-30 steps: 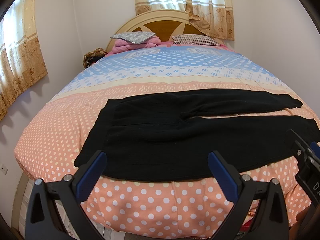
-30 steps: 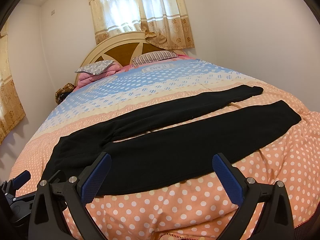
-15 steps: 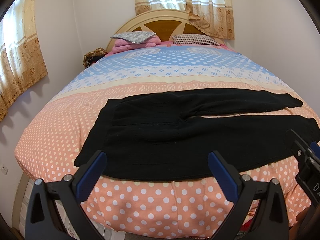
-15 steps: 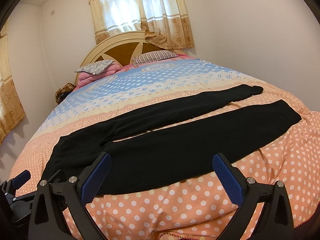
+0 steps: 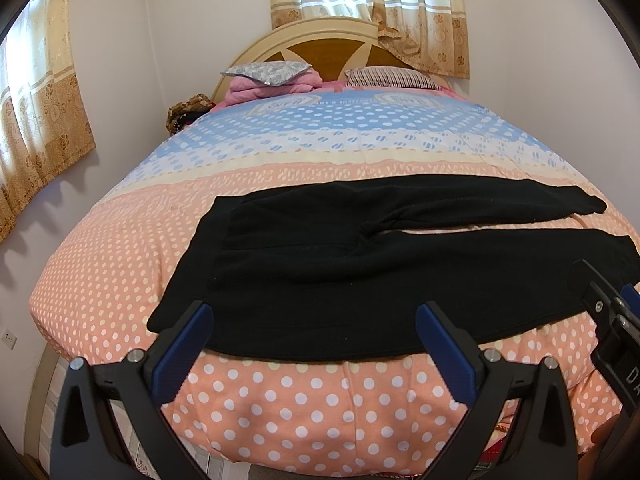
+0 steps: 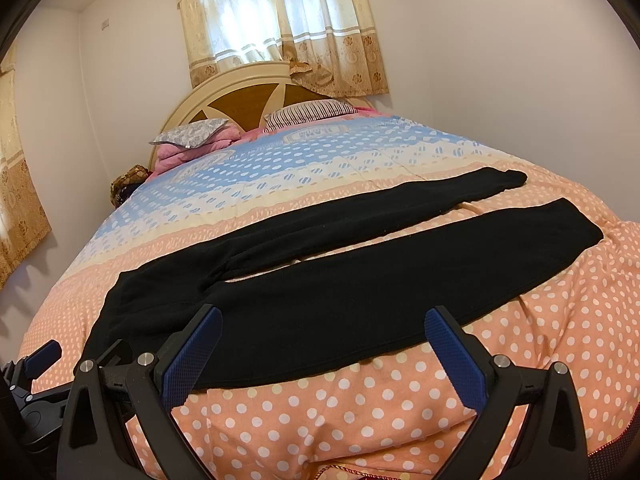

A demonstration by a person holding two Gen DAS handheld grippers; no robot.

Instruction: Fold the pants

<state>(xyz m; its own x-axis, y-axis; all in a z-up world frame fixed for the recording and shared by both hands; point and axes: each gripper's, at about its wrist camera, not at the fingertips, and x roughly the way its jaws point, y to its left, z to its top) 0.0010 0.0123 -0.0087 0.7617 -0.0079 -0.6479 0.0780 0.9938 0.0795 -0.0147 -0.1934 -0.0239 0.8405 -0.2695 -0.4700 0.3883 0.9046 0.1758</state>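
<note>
Lying flat on the bedspread, black pants, legs spread apart

One pair of black fleece pants lies on one polka-dot quilted bed, alongside two pillows, grey floral and striped. Two blue-padded grippers, left and right, frame the scene.

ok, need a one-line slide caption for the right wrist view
Open right gripper poised at the bed's foot edge before black pants laid flat, unfolded, legs apart on the polka-dot quilt.
</note>
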